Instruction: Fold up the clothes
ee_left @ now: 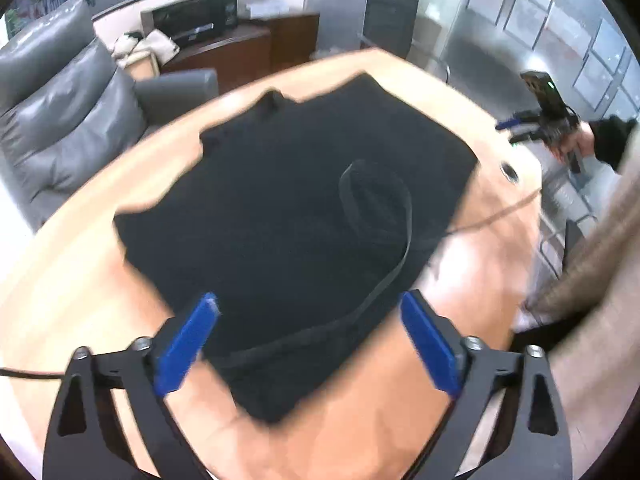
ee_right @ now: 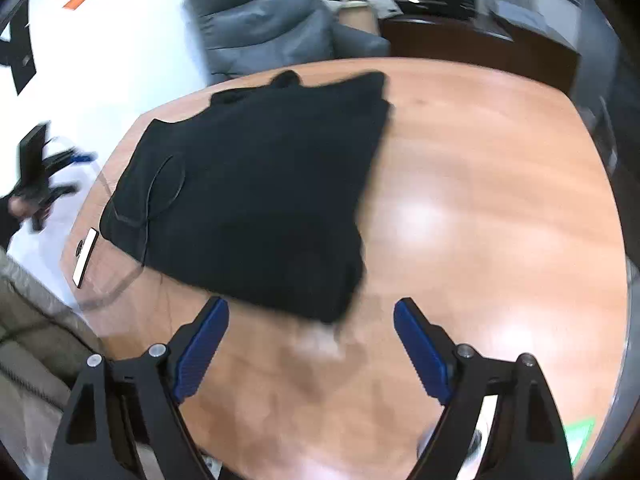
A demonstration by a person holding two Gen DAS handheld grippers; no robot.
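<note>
Hovering above a black T-shirt [ee_left: 288, 208] spread on a round wooden table [ee_left: 400, 412], we hold both grippers with their blue fingers parted wide and nothing between them. Our left gripper [ee_left: 310, 312] hangs over the shirt's near corner, where the collar band trails toward us; our right gripper [ee_right: 310, 316] sits just off the shirt's opposite near corner, above bare wood.

We judge that the garment already lies in a compact, roughly square shape with its neck ring on top, which would suit either a shirt partly folded and awaiting another crease or one just laid down finished; these pictures alone cannot settle which. If another fold is due, doing it well would mean pinching only the top layers at matching corners, lifting both sides evenly, and laying the edge down flat so the collar band does not bunch underneath.

From the left wrist we see the collar loop clearly, a thin cable [ee_left: 504, 210] crossing the table edge, and the right gripper held out to the side by a dark-sleeved hand [ee_left: 576, 140]. From the right wrist we see instead a phone [ee_right: 85, 258] lying just beside the shirt's left corner, a grey armchair [ee_right: 264, 20] behind, and the wide bare stretch of tabletop to the shirt's right.
</note>
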